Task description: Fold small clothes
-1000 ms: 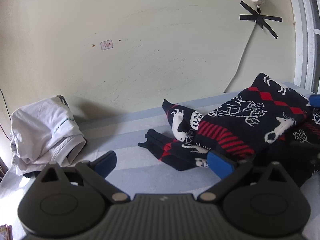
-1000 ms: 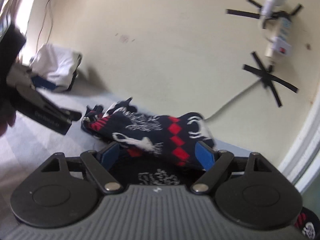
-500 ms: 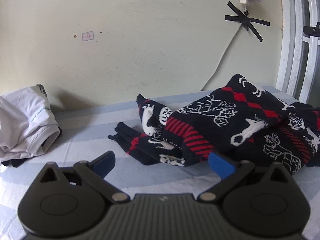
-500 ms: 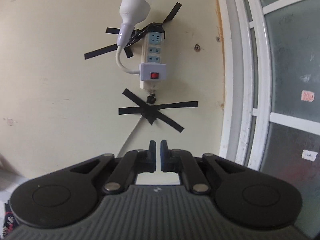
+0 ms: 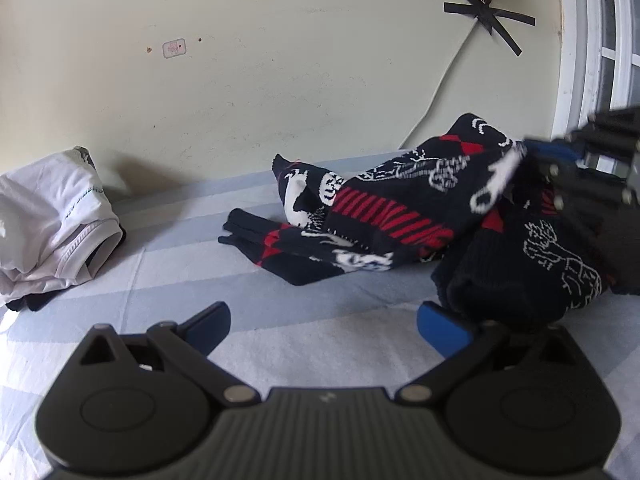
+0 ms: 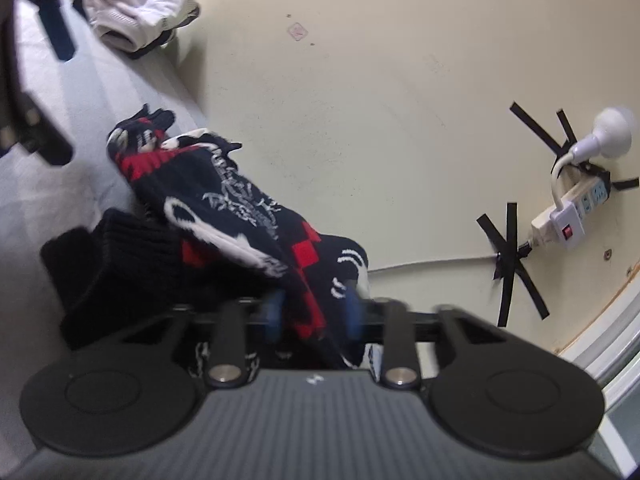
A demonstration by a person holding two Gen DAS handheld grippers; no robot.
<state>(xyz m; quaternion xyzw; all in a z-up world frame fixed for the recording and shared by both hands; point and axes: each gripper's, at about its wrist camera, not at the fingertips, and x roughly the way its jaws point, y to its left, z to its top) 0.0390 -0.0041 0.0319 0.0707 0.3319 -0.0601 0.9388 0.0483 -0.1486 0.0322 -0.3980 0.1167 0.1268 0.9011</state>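
Knit garment [image 5: 404,208]: black w/ red + white pattern, lay crumpled on the striped bed sheet [image 5: 180,280] near the wall [image 5: 280,80], toward the right side of the left-cam view. One plain ribbed black end [image 5: 516,280] bunched up in front, just beside my left gripper's right fingertip. A cuff-like end [image 5: 256,236] trailed out flat to the left.

R gripper [image 6: 314,314]: jaws drawn in on a fold of the knit, blue pads either side of red/black fabric, edge lifted off the sheet. View blurred, so how deep the bite went I couldn't tell. Seen from the left cam it sat at the garment's far right edge [image 5: 560,160].

L gripper [image 5: 324,324]: jaws spread wide, nothing betw. them, low over bare sheet in front of the pile.

Handling (judgement): soft, limp, thick knit; light to moderate wt, not fragile, not slippery – ribbing should give pads good purchase. It'll sag + stretch if lifted by one pt, so needs 2 holds. Best spot for L prob. the ribbed black hem nearest it, taking one layer only; risk = pinching sheet along w/ it.

Outward: folded white clothes [image 5: 52,220] well apart at left by the wall. Power strip [image 6: 568,216] + cable taped to wall at right.
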